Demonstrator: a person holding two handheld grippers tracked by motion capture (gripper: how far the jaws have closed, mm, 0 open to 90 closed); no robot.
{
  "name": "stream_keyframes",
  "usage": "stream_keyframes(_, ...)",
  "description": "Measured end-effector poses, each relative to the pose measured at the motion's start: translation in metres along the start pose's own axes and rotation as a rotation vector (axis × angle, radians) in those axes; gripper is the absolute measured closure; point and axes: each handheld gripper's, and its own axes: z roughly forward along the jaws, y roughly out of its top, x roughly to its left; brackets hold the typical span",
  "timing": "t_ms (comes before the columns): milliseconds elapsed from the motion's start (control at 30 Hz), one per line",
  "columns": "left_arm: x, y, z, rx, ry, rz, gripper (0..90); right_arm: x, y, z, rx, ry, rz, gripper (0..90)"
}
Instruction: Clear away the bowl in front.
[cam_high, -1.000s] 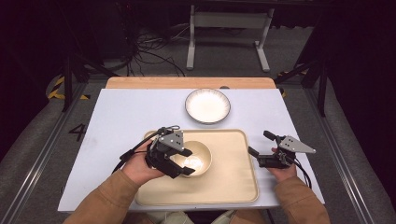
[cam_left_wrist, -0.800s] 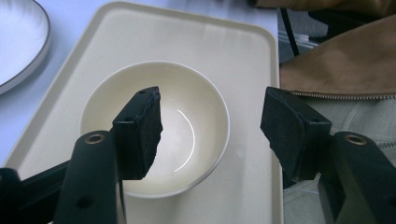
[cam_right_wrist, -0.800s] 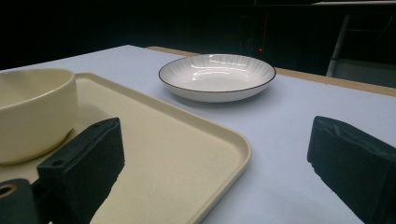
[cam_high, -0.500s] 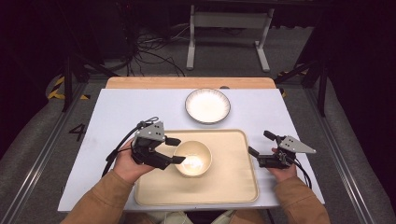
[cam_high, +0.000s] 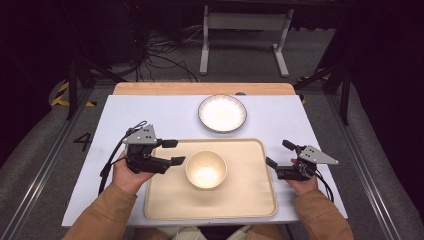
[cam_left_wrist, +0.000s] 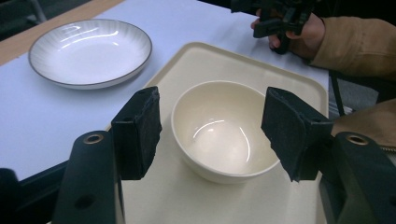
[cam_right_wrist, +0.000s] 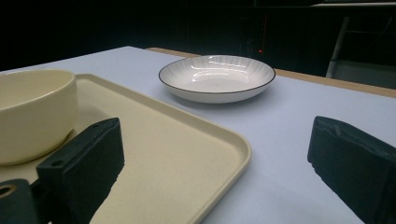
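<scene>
The cream bowl (cam_high: 205, 169) is sitting upright near the middle of the beige tray (cam_high: 250, 200), empty and touched by nothing. I am holding my left hand-held gripper (cam_high: 172, 152) just beside the bowl at the tray's left edge, its jaws spread wide apart and framing the bowl in the left gripper view. My right hand-held gripper (cam_high: 278, 155) is hovering by the tray's right edge, jaws likewise apart. The white plate (cam_high: 222, 113) is lying beyond the tray on the white surface (cam_high: 150, 115).

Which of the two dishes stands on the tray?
The cream bowl stands on the tray; the white plate with a dark rim lies on the table beyond it.
</scene>
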Motion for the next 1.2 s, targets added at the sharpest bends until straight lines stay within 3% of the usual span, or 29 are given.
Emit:
stream_keyframes(233,0.012,-0.015,-0.007,-0.008,0.067,-0.049,38.0,0.000,0.000,0.000,0.000,0.001,0.000,4.0)
stream_keyframes(300,0.015,-0.022,-0.011,-0.024,0.110,-0.053,37.9,0.000,0.000,0.000,0.000,0.001,0.000,4.0)
stream_keyframes(500,0.022,-0.036,-0.017,-0.049,0.167,-0.058,36.0,0.000,0.000,0.000,0.000,0.001,0.000,4.0)
stream_keyframes(733,0.027,-0.050,-0.024,-0.083,0.192,-0.079,32.0,0.000,0.000,0.000,0.000,0.001,-0.001,4.0)
stream_keyframes(900,0.030,-0.061,-0.030,-0.135,0.229,-0.101,30.5,0.000,0.000,0.000,0.002,0.001,0.000,4.0)
stream_keyframes(1100,0.033,-0.069,-0.031,-0.175,0.234,-0.127,27.5,0.000,0.000,0.000,0.002,0.002,0.000,4.0)
stream_keyframes(1200,0.035,-0.074,-0.032,-0.222,0.245,-0.141,27.2,0.000,0.000,0.000,0.000,0.002,0.001,4.0)
